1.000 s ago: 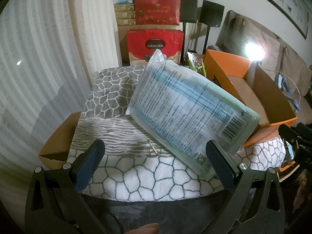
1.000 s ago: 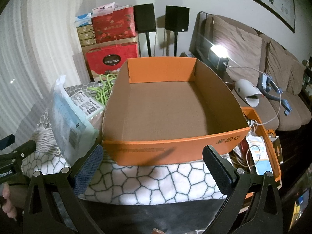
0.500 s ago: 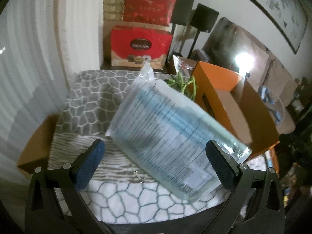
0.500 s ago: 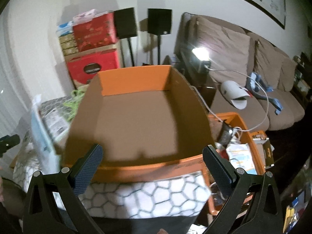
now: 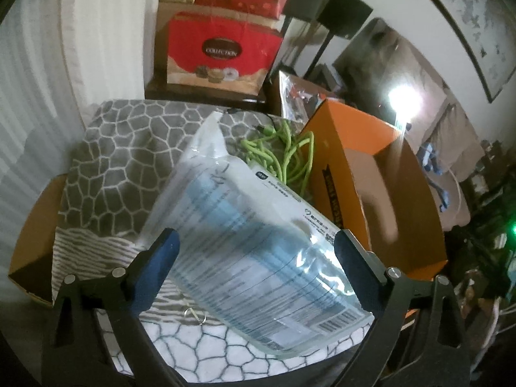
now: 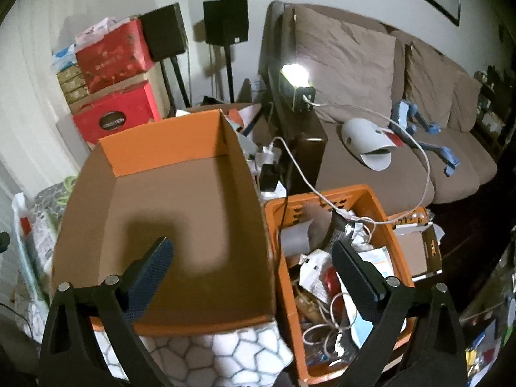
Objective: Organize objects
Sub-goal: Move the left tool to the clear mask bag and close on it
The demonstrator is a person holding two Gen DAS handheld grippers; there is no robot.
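Note:
A clear plastic pack of blue items point(image 5: 251, 245) leans on the patterned blanket point(image 5: 122, 154) against the orange cardboard box point(image 5: 367, 174). My left gripper point(image 5: 254, 248) is open, its fingers on either side of the pack's near half, not pressing it. A green cable point(image 5: 283, 158) lies behind the pack. In the right wrist view the orange box point(image 6: 180, 213) is empty and my right gripper point(image 6: 254, 258) is open and empty above its near right corner. The pack's edge point(image 6: 29, 238) shows at the far left.
An orange plastic crate point(image 6: 338, 258) full of cables and packets stands right of the box. Red gift bags and stacked boxes point(image 5: 222, 48) stand behind the blanket. A sofa point(image 6: 387, 103) with a lamp point(image 6: 295, 75) lies at right. A brown cardboard flap point(image 5: 29, 245) lies at left.
My left gripper has moved forward so its fingers now flank the pack. My right gripper has risen and swung right, bringing the orange crate into view.

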